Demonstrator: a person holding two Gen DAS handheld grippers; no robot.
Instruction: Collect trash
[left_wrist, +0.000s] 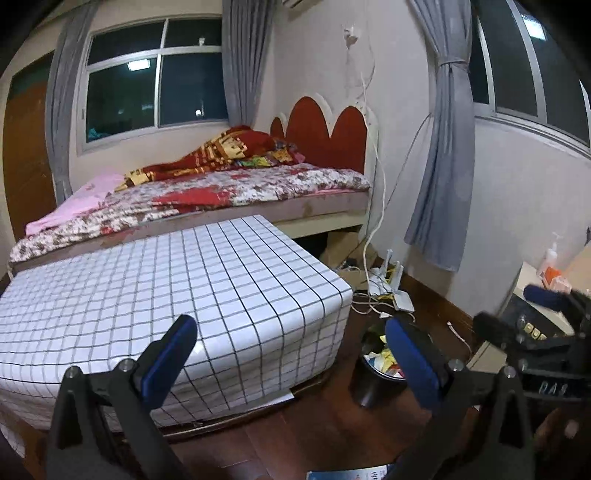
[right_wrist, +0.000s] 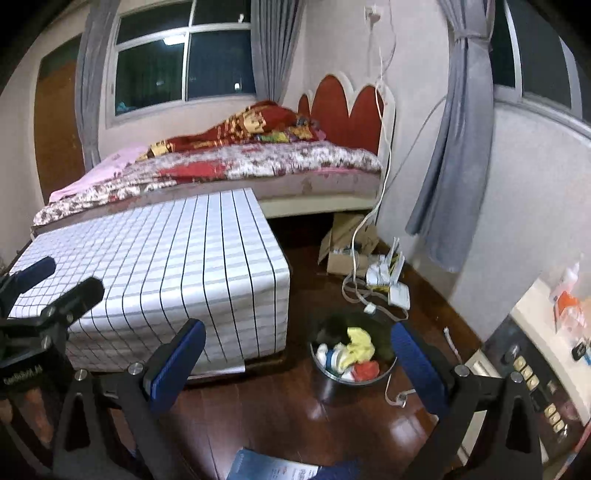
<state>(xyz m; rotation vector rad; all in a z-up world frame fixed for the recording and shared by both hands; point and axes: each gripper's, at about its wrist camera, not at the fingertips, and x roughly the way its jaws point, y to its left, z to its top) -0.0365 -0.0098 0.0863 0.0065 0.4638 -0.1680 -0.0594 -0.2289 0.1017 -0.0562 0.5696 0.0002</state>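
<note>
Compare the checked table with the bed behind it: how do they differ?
The table wears a white cloth with a dark grid; the bed has a red and white floral cover. The table top is bare, while the bed carries a rumpled red blanket and a pink sheet. The table is closer to the bin; the bed lies beyond it, by the window wall. Both are cloth-covered.
</note>
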